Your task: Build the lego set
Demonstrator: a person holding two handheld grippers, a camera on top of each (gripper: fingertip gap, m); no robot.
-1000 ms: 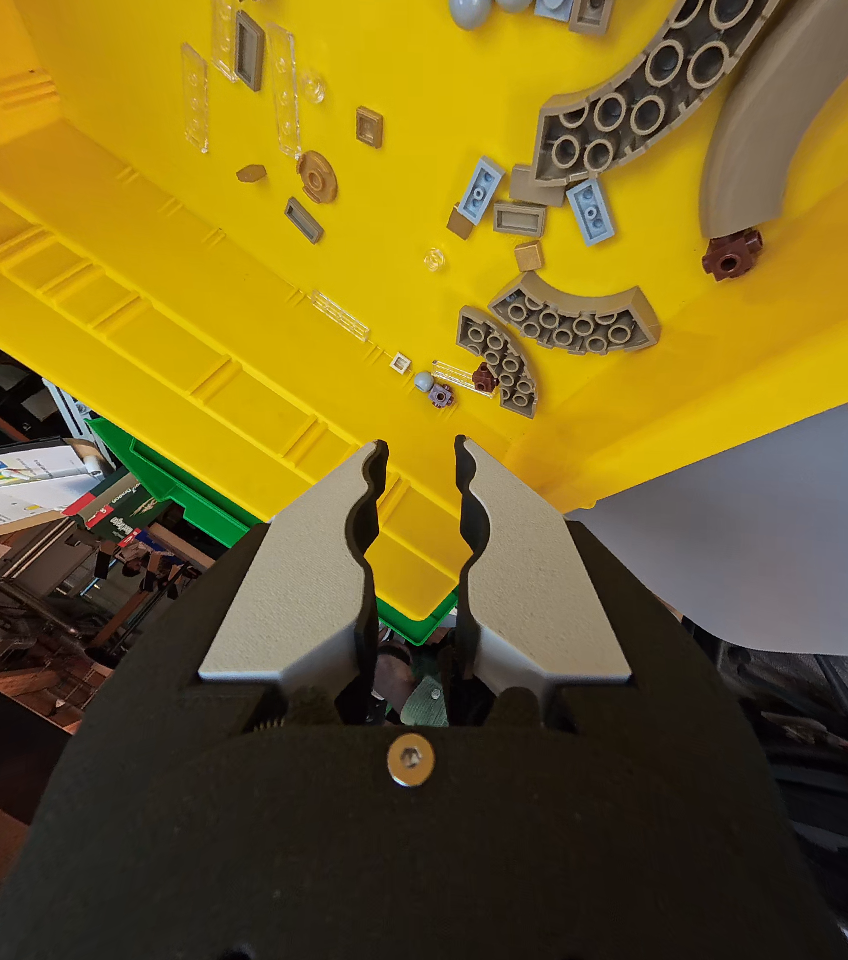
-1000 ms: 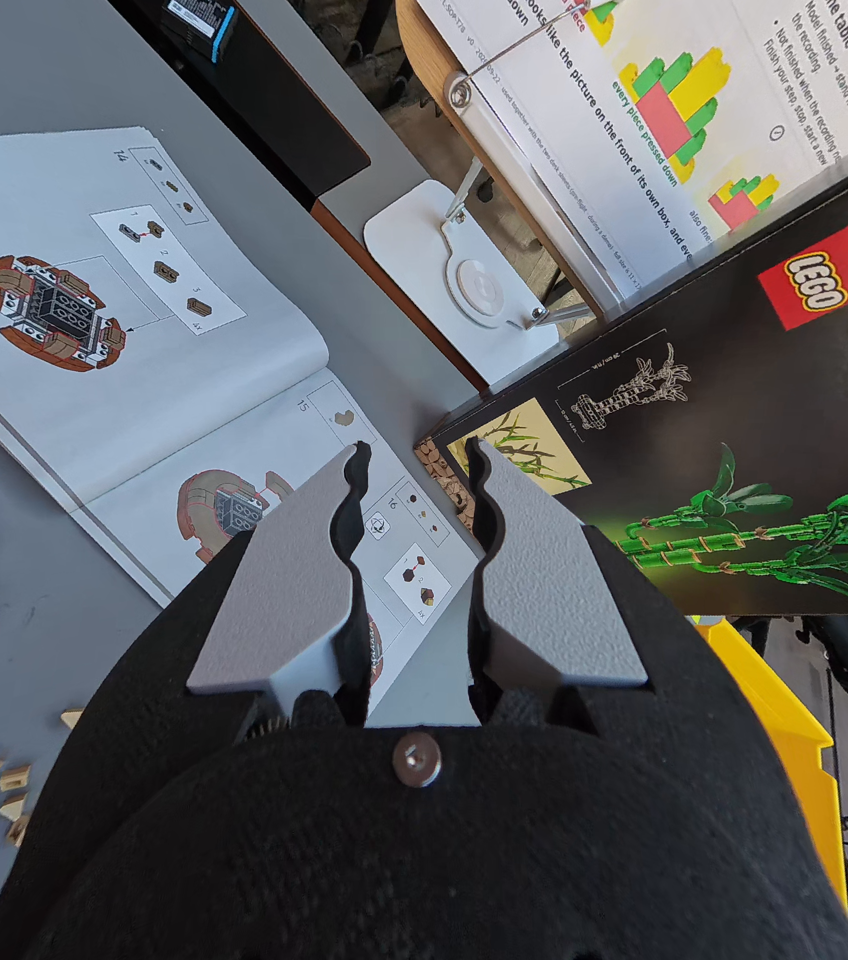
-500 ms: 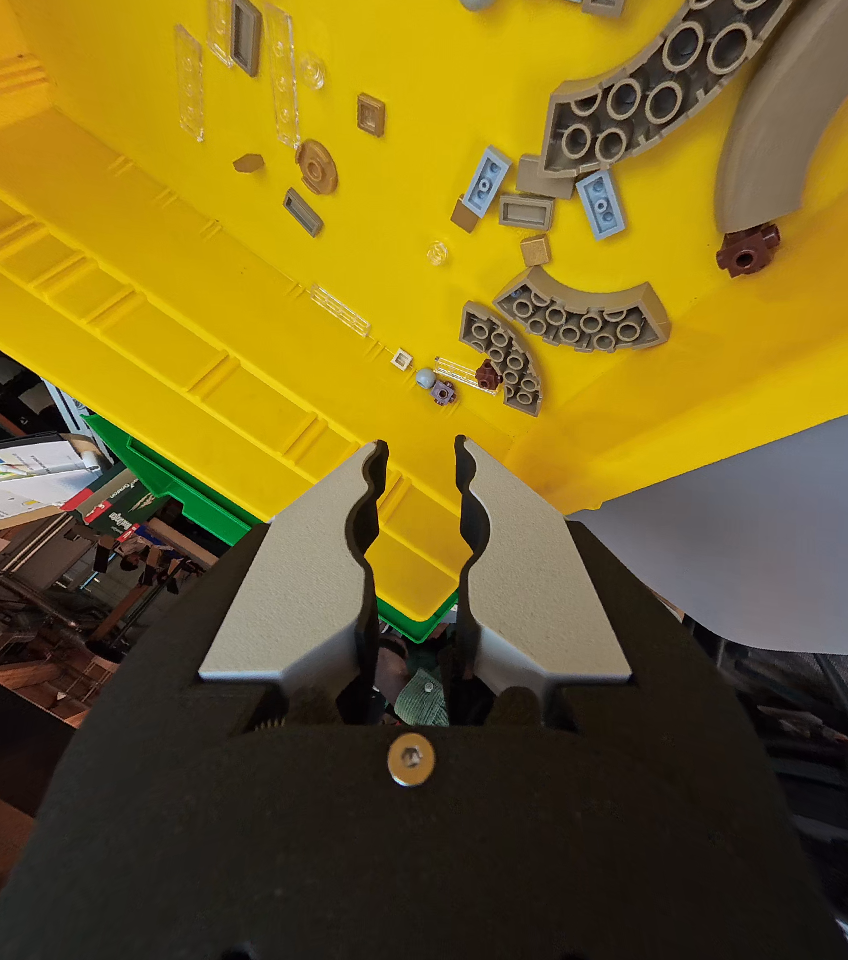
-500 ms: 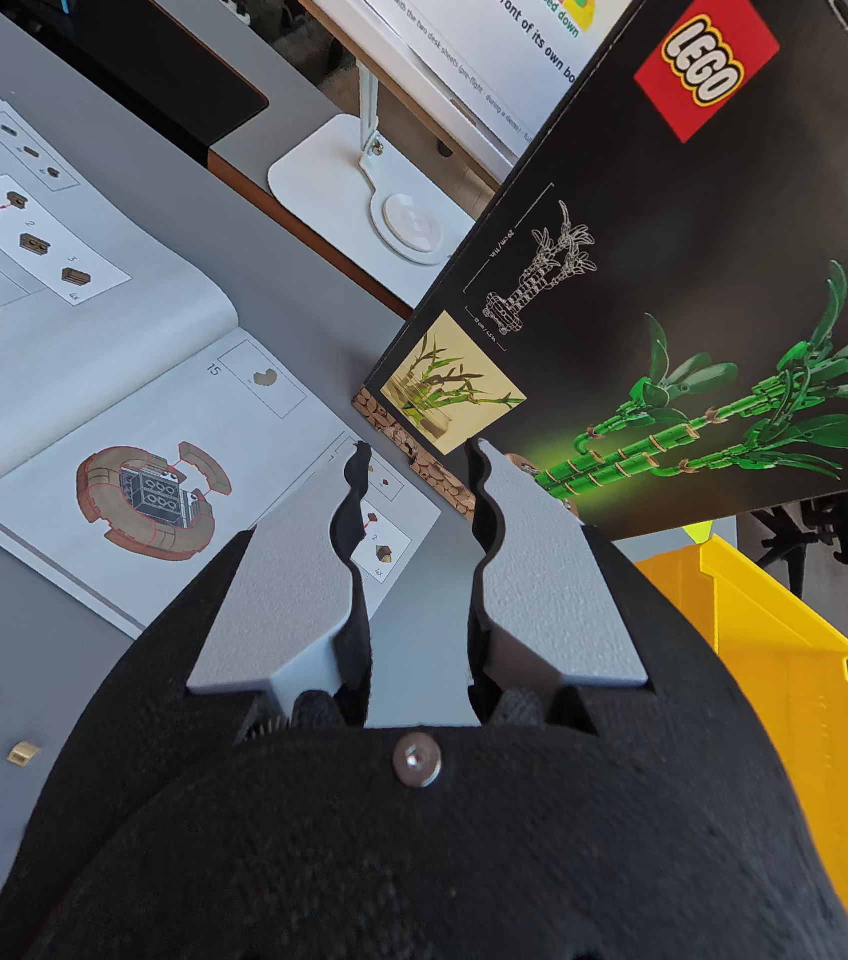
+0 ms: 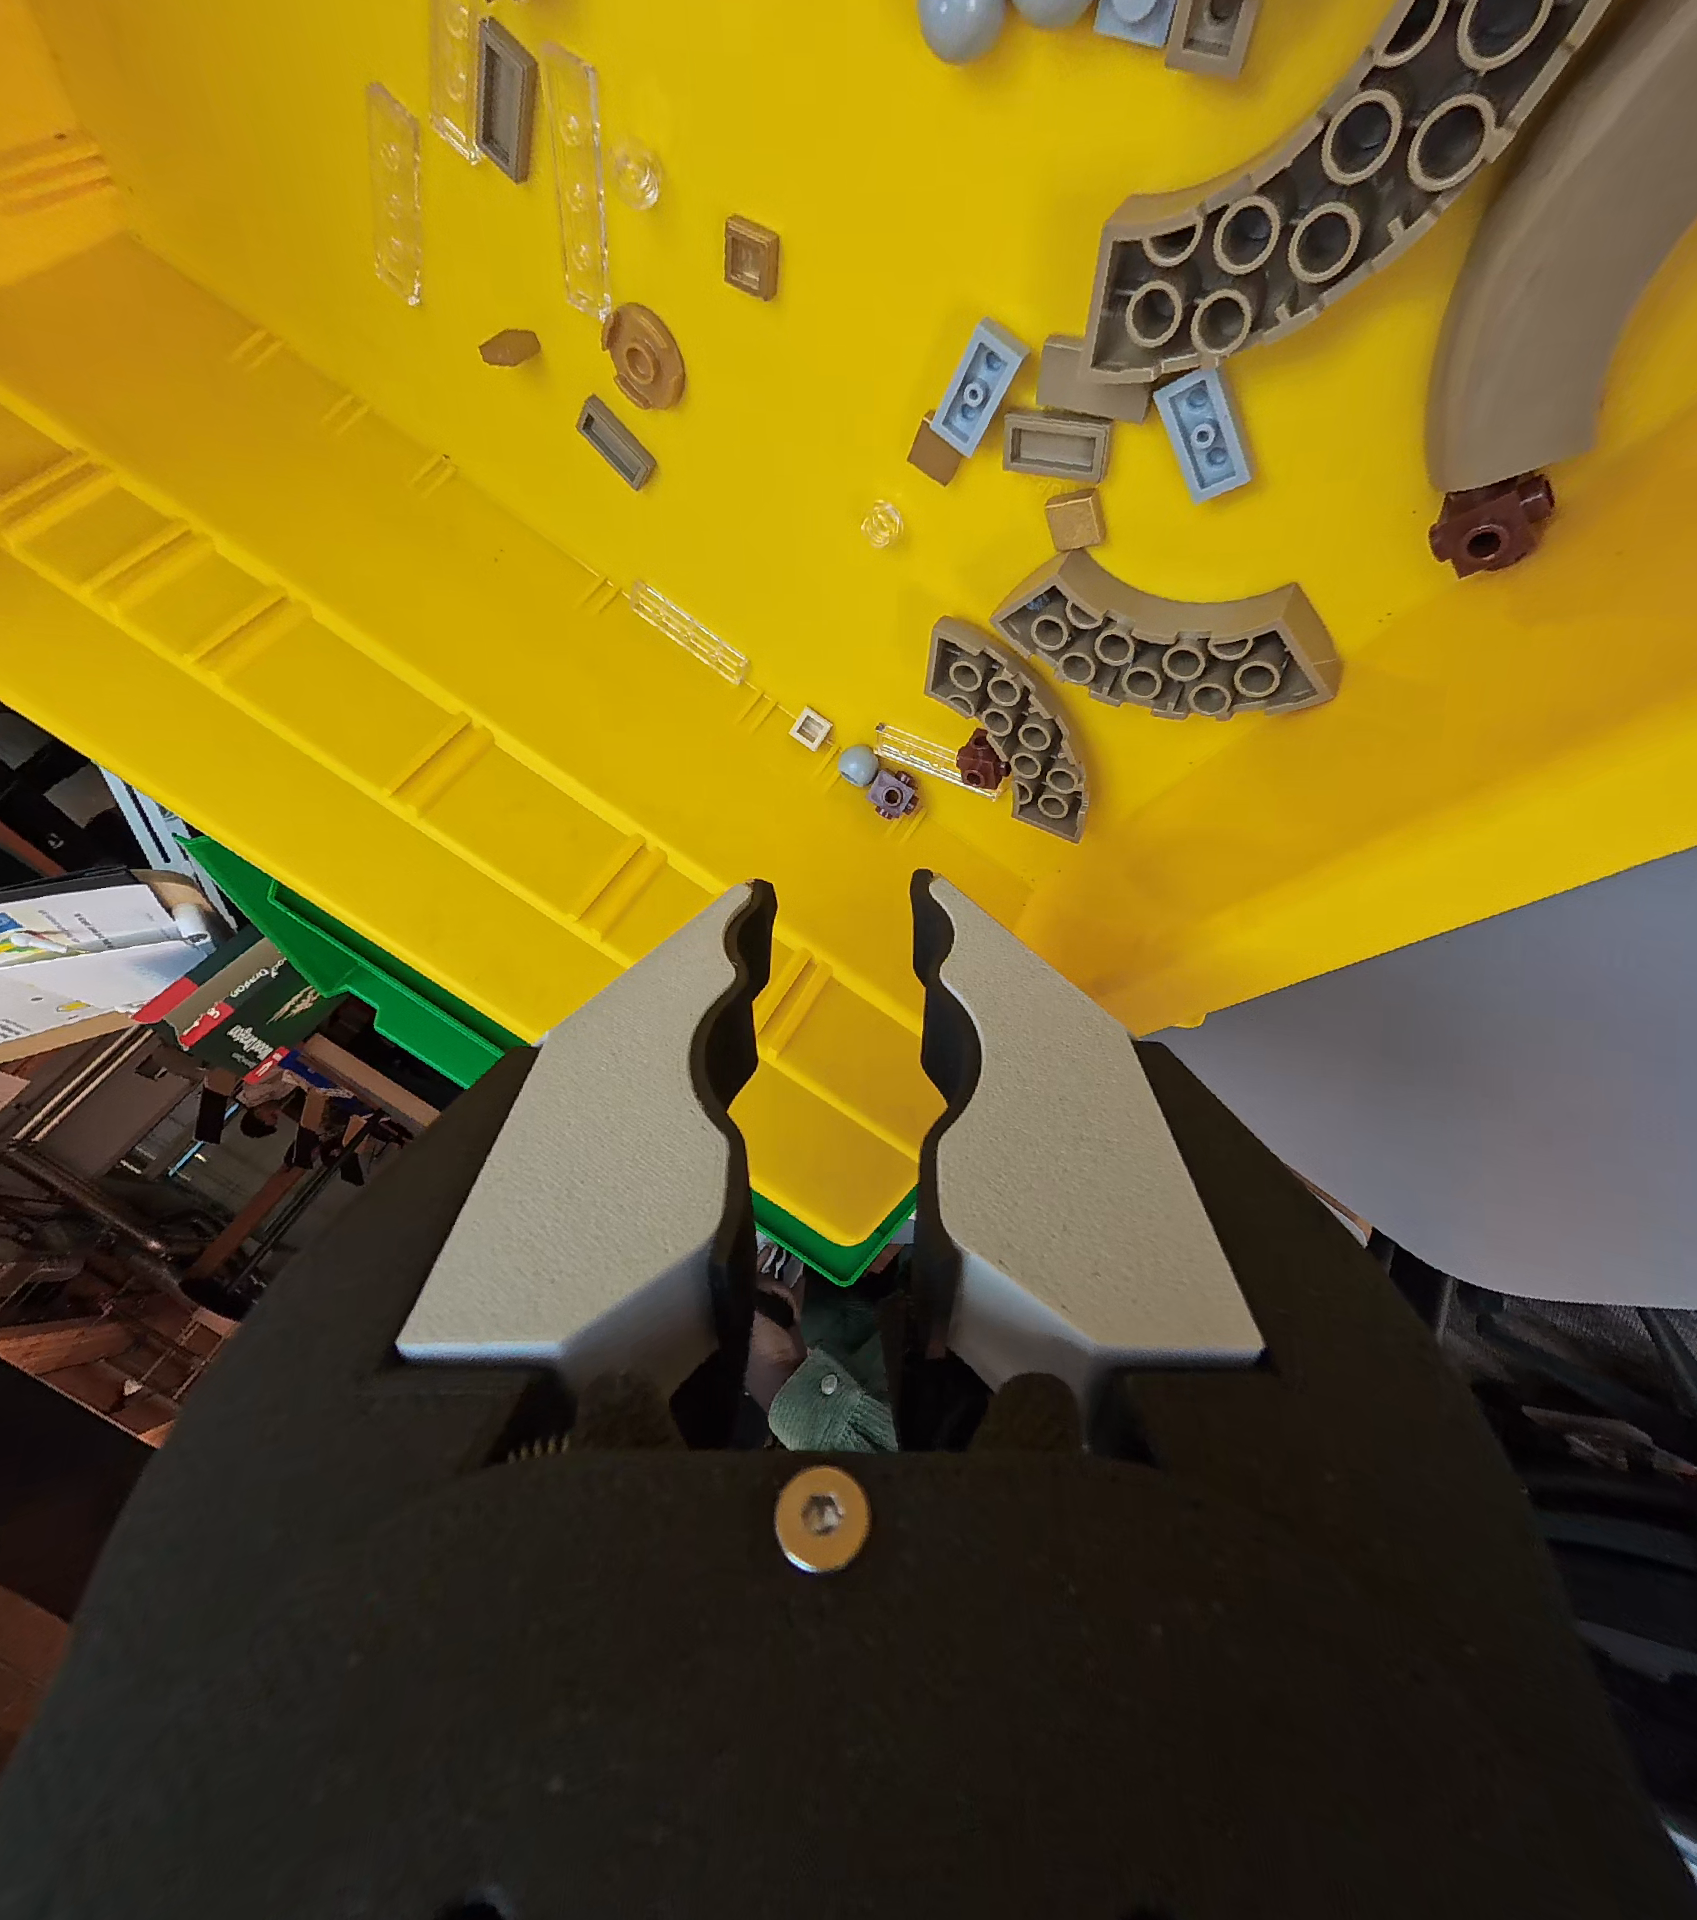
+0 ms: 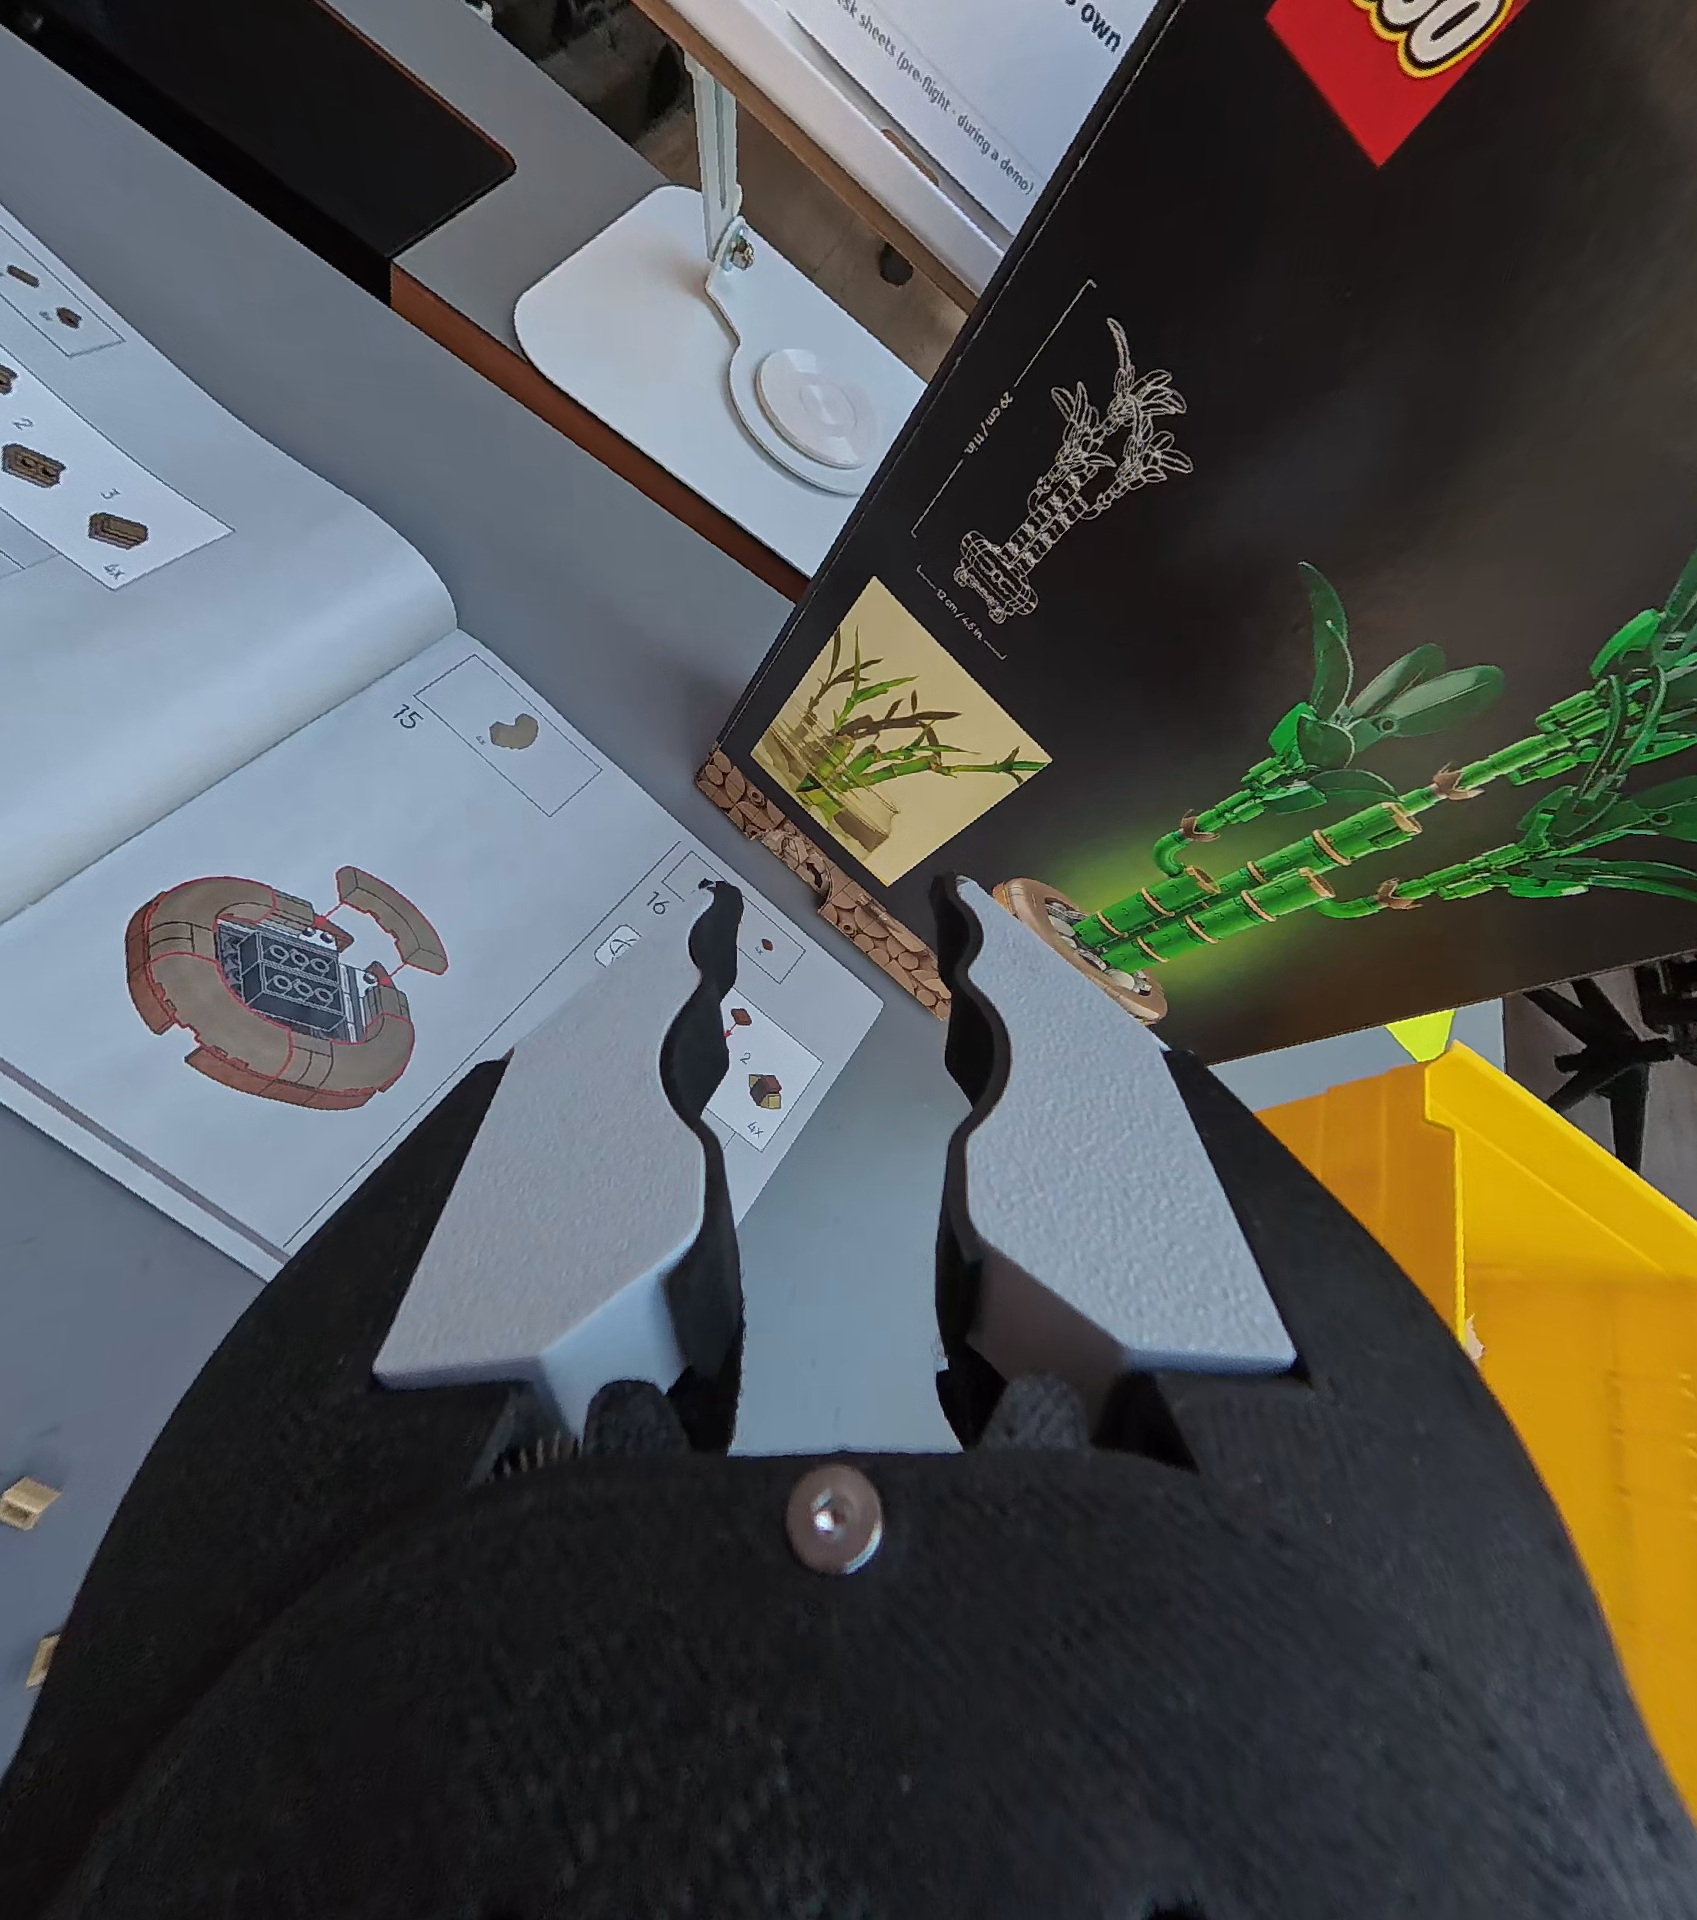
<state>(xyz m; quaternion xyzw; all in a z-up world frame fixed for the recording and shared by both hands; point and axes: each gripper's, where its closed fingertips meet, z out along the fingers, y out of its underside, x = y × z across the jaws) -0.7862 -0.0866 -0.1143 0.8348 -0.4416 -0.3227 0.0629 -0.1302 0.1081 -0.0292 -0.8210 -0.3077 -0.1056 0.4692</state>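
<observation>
My left gripper (image 5: 842, 883) is open and empty, hanging over the near rim of a yellow bin (image 5: 408, 644). Inside lie loose Lego parts: tan curved bricks (image 5: 1166, 644), a large tan arch (image 5: 1592, 270), light blue plates (image 5: 974, 384), clear plates (image 5: 584, 177), a dark red stud brick (image 5: 1488, 525) and small pieces (image 5: 891, 798). My right gripper (image 6: 828, 904) is open and empty above the grey table, over the open instruction booklet (image 6: 324, 831). The black Lego box (image 6: 1343, 540) stands just beyond it. Small tan pieces (image 6: 23, 1501) lie on the table at left.
A green bin (image 5: 366, 977) sits under the yellow one. A yellow bin (image 6: 1592, 1351) stands right of my right gripper. A white stand base (image 6: 719, 353) and a paper holder are behind the booklet. Clutter lies off the table at left (image 5: 44, 1143). One gripper's finger ends stand about 70 cm off the other's. From my left tips it is roughly 9 cm to the dark red stud brick (image 5: 1488, 525); from my right, 60 cm.
My right gripper has swung right and forward, toward the Lego box and the yellow bin. My left gripper has barely moved. Both stay open.
</observation>
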